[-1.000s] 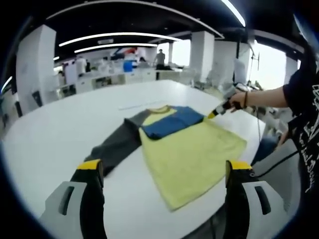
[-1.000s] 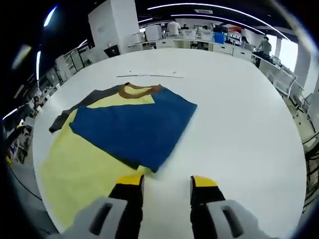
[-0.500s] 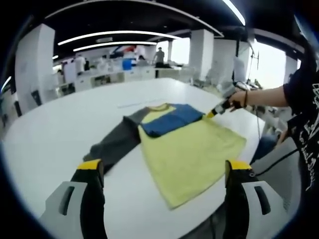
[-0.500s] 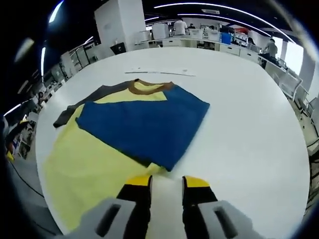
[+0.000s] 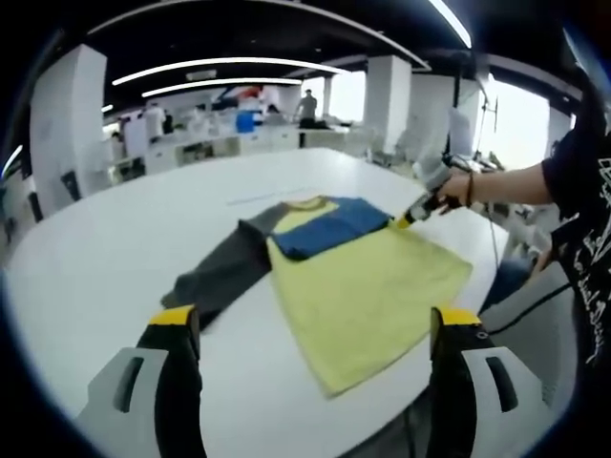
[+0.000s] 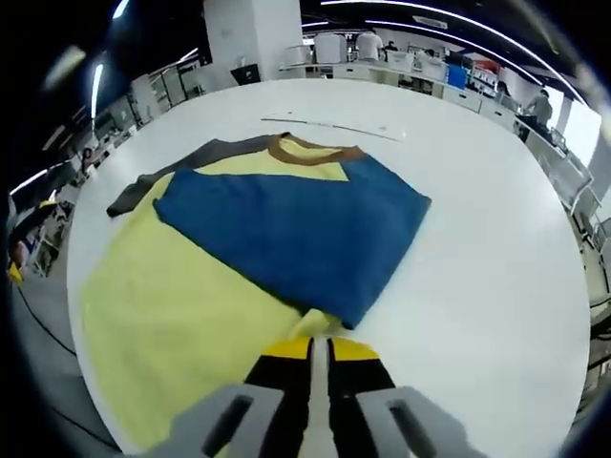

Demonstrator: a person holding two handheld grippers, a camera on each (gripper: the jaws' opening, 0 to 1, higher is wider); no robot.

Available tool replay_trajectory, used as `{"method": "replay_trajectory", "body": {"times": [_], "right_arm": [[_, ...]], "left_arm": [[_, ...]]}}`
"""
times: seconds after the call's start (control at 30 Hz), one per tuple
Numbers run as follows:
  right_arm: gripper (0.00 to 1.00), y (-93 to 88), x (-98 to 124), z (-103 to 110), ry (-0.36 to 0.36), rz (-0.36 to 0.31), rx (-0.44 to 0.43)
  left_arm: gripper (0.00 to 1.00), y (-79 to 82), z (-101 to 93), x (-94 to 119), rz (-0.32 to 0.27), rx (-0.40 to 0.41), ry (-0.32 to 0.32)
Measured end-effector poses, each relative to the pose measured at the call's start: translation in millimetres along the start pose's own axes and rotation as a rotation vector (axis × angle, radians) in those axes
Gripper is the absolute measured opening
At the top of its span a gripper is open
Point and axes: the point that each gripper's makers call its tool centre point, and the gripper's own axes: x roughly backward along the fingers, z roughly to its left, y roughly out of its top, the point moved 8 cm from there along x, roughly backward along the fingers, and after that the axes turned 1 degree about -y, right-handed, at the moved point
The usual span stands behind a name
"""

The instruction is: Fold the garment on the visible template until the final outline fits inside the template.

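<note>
The right gripper [image 6: 319, 345] pinches the yellow garment [image 6: 172, 315] at its edge beside the folded blue sleeve [image 6: 296, 229]; the left gripper [image 5: 315, 320] hangs released above the white table [image 5: 105, 258] in an office

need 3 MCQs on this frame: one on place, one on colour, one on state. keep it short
1. Where does the blue sleeve lie?
A. folded over the yellow body
B. hanging off the table
C. stretched out flat beside the body

2. What colour is the other sleeve, spread on the white table?
A. red
B. dark grey
C. white

3. How does the right tool stand?
A. wide open, well above the shirt
B. jaws nearly together at the shirt's edge
C. lying on its side on the table

Answers:
1. A, the blue panel covers the upper part of the yellow body.
2. B, it runs dark grey from the collar side.
3. B, the yellow-tipped jaws almost meet at the hem; whether they pinch cloth is unclear.
</note>
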Motion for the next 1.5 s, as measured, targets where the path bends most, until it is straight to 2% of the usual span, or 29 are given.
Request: {"method": "replay_trajectory", "body": {"times": [0.13, 0.2, 0.3, 0.53, 0.73, 0.97, 1.13, 1.3, 1.5], "right_arm": [[0.0, 0.9, 0, 2, -0.02, 0.014, 0.042], [0.0, 0.7, 1, 1, -0.016, 0.022, 0.035], [0.0, 0.0, 1, -2, 0.006, 0.033, -0.007], [0.0, -3.3, 5, -1, 0.047, 0.038, -0.03], [0.0, -7.9, 8, 5, 0.079, 0.058, -0.008], [0.0, -8.1, 6, 6, 0.059, 0.071, 0.046], [0.0, -8.7, 6, 5, 0.05, 0.072, 0.017], [0.0, -7.6, 5, 4, 0.028, 0.074, 0.044], [0.0, -8.7, 4, 3, 0.037, 0.068, 0.061]], "left_arm": [[0.96, -0.5, -0.7, -1, 0.005, -0.001, -0.004], [0.96, -0.3, -1.0, -1, 0.008, -0.004, -0.003], [0.96, -0.2, -0.4, -1, 0.007, -0.004, -0.003], [0.95, -2.6, 1.3, 0, 0.013, 0.002, 0.007], [0.95, -2.5, 0.2, -3, 0.015, 0.003, 0.002], [0.94, -1.7, 0.8, -3, 0.011, 0.003, 0.0], [0.94, -2.8, 1.7, -1, 0.014, 0.003, 0.008], [0.94, -3.4, 2.2, 0, 0.012, 0.005, 0.008], [0.94, -4.0, 1.7, 0, 0.015, 0.002, 0.004]]}}
